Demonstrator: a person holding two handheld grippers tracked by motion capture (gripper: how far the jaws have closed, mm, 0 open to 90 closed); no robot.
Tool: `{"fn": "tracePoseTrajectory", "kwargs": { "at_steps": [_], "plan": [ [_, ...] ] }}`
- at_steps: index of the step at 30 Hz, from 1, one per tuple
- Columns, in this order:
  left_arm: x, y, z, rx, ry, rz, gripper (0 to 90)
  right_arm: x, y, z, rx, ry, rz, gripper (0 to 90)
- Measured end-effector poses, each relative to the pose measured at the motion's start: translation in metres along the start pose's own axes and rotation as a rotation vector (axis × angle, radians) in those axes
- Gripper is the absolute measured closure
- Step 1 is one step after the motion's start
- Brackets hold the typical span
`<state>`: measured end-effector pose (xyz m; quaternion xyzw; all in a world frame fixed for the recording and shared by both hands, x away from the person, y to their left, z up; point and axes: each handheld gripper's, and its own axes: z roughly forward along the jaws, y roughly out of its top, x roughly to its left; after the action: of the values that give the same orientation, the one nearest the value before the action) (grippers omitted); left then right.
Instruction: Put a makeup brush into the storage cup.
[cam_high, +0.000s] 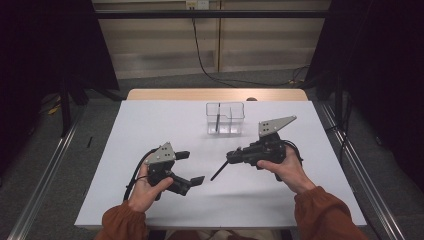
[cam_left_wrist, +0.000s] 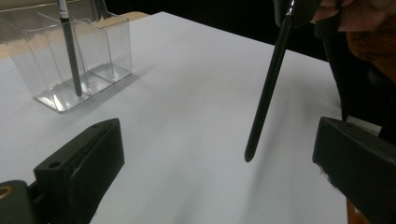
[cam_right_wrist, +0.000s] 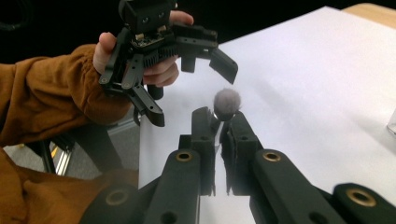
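The thing I'm working with is a thin black pen (cam_high: 220, 171), and my right gripper (cam_high: 231, 157) has it: the jaws are pinched nearly together on its upper end. In the high view the pen slants down from the jaws toward 7 o'clock, its tip just above the white table (cam_high: 300, 200), a little right of centre. The left gripper view shows the same pen (cam_left_wrist: 267, 91) hanging at a slant, tip down, clear of the surface. In the right gripper view I look straight along it, and the pen's end (cam_right_wrist: 227, 103) reads as a grey, blurred knob between my two jaws.

My left gripper (cam_high: 192, 167) sits at about 9 o'clock from the pen, near but not touching. Its jaws are spread wide with nothing between them; the right gripper view shows the left gripper (cam_right_wrist: 198, 91) held up in the hand, equally agape.

At 12 o'clock from the pen, well apart toward the table's far edge, stands a clear plastic organizer (cam_high: 225, 118) with compartments. A second black pen (cam_high: 218, 123) stands tilted in its left compartment; the left gripper view shows that second pen (cam_left_wrist: 71, 53) resting on the box floor.
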<state>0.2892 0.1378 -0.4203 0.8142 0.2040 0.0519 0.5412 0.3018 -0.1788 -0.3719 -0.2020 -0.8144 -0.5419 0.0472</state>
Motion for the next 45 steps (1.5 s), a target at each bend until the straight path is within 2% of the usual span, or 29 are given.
{"fn": "tracePoseTrajectory", "kwargs": {
  "at_steps": [6, 10, 13, 16, 22, 25, 34, 37, 40, 43, 45],
  "plan": [
    [0.0, 0.002, 0.004, 0.015, 0.013, 0.006, 2.3, -0.002, 0.009, 0.001, 0.063, 0.001, 0.007, 83.7],
    [-0.003, 0.003, 0.006, 0.008, 0.013, 0.015, 2.4, -0.004, 0.014, 0.004, 0.097, -0.001, 0.017, 83.7],
    [-0.004, 0.005, 0.008, 0.005, 0.001, 0.029, 2.3, -0.005, 0.016, 0.007, 0.141, 0.002, 0.025, 83.7],
    [-0.005, 0.006, 0.01, 0.02, -0.003, 0.025, 2.3, -0.005, 0.018, 0.01, 0.17, -0.001, 0.026, 83.7],
    [-0.005, 0.007, 0.016, 0.014, -0.029, 0.021, 3.0, -0.007, 0.023, 0.012, 0.218, -0.011, 0.032, 83.7],
    [-0.006, 0.008, 0.018, 0.002, -0.036, 0.014, 3.4, -0.006, 0.025, 0.014, 0.232, -0.012, 0.025, 83.7],
    [-0.012, 0.011, 0.025, -0.004, -0.036, 0.055, 3.6, -0.004, 0.033, 0.018, 0.301, -0.029, 0.008, 83.7],
    [-0.012, 0.012, 0.031, -0.023, -0.057, 0.047, 3.7, -0.005, 0.035, 0.02, 0.317, -0.037, 0.008, 83.7],
    [-0.013, 0.015, 0.036, -0.013, -0.057, 0.054, 4.7, -0.005, 0.036, 0.02, 0.324, -0.042, 0.008, 83.7],
    [-0.013, 0.018, 0.04, -0.011, -0.085, 0.042, 5.7, -0.005, 0.037, 0.021, 0.329, -0.041, 0.004, 83.7],
    [-0.015, 0.018, 0.042, -0.001, -0.08, 0.06, 7.4, -0.005, 0.037, 0.022, 0.326, -0.041, 0.002, 83.7]
  ]
}}
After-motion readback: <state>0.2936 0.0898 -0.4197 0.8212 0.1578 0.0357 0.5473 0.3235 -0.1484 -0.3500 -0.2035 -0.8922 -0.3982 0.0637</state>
